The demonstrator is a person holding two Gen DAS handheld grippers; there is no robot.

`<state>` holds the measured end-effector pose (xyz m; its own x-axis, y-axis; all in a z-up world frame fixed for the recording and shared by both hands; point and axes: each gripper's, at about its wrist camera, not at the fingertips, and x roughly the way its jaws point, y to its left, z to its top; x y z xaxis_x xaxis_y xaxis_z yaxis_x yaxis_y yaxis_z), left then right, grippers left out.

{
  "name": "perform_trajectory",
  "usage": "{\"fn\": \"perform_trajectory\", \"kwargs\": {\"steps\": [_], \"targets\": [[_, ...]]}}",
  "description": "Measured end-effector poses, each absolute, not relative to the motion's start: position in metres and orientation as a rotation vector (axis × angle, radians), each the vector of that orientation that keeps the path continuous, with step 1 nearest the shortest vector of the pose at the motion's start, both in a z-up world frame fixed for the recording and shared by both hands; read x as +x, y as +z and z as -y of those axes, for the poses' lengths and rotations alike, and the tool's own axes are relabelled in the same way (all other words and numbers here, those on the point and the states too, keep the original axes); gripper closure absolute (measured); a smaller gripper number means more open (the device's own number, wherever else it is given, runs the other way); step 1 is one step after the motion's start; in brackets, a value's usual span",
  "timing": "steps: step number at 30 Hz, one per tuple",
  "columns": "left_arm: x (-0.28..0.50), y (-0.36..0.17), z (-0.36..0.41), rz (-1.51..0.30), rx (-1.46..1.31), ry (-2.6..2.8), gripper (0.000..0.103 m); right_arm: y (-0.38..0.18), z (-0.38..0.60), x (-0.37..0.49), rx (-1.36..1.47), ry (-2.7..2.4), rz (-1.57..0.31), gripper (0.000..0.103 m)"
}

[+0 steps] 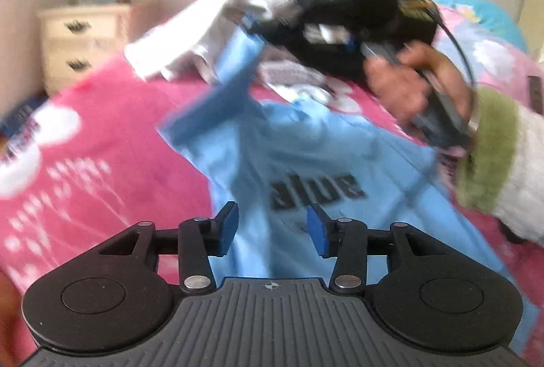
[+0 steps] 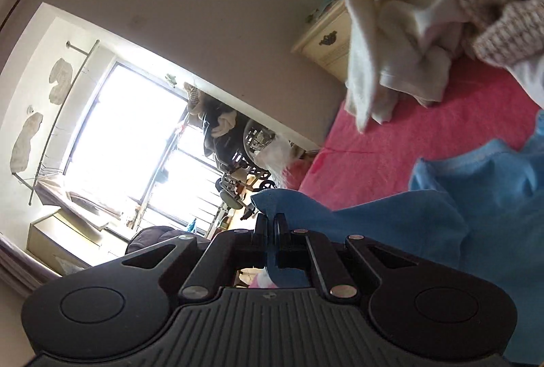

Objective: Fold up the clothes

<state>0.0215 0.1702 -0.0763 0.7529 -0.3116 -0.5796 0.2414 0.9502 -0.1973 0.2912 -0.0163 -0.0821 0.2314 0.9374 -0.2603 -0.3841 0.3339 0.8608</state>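
A light blue T-shirt (image 1: 306,159) with dark lettering lies on the pink bedspread (image 1: 112,136). My left gripper (image 1: 271,231) hovers open just above its lower part, with nothing between the blue pads. In the left wrist view, the right gripper (image 1: 253,27) pinches a sleeve of the shirt and lifts it off the bed, held by a hand (image 1: 408,85). The right wrist view shows my right gripper (image 2: 271,224) shut on a fold of the blue T-shirt (image 2: 391,224), which drapes away to the right over the bedspread (image 2: 408,129).
A heap of white and checked clothes (image 1: 204,37) lies at the far side of the bed, also the heap (image 2: 425,10) in the right wrist view. A cream bedside cabinet (image 1: 81,44) stands by the wall. A green-cuffed fluffy sleeve (image 1: 493,159) reaches in from the right. A bright window (image 2: 136,129) is behind.
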Motion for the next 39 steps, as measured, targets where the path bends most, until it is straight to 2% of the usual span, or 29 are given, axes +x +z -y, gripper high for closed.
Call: {"fn": "perform_trajectory", "kwargs": {"steps": [7, 11, 18, 29, 33, 35, 37, 39], "targets": [[0.078, -0.077, -0.198, -0.651, -0.081, -0.29, 0.049, -0.092, 0.02, 0.301, 0.784, 1.066, -0.916, 0.099], [0.116, -0.08, -0.215, -0.669, -0.054, -0.336, 0.048, -0.093, 0.024, 0.302, 0.762, 1.092, -0.923, 0.099], [0.158, -0.084, -0.201, -0.77, 0.118, -0.554, 0.048, -0.096, 0.032, 0.305, 0.753, 1.131, -0.924, 0.099], [0.18, -0.099, -0.195, -0.798, 0.098, -0.616, 0.047, -0.102, 0.036, 0.311, 0.773, 1.116, -0.916, 0.099], [0.173, -0.1, -0.192, -0.786, 0.092, -0.595, 0.065, -0.101, 0.034, 0.312, 0.775, 1.1, -0.919, 0.098], [0.167, -0.096, -0.197, -0.778, 0.061, -0.58, 0.077, -0.097, 0.029, 0.313, 0.771, 1.099, -0.915, 0.099], [0.161, -0.091, -0.204, -0.765, 0.023, -0.561, 0.093, -0.089, 0.02, 0.314, 0.758, 1.106, -0.905, 0.098], [0.151, -0.083, -0.215, -0.727, -0.023, -0.511, 0.098, -0.081, 0.005, 0.316, 0.74, 1.119, -0.897, 0.099]]}}
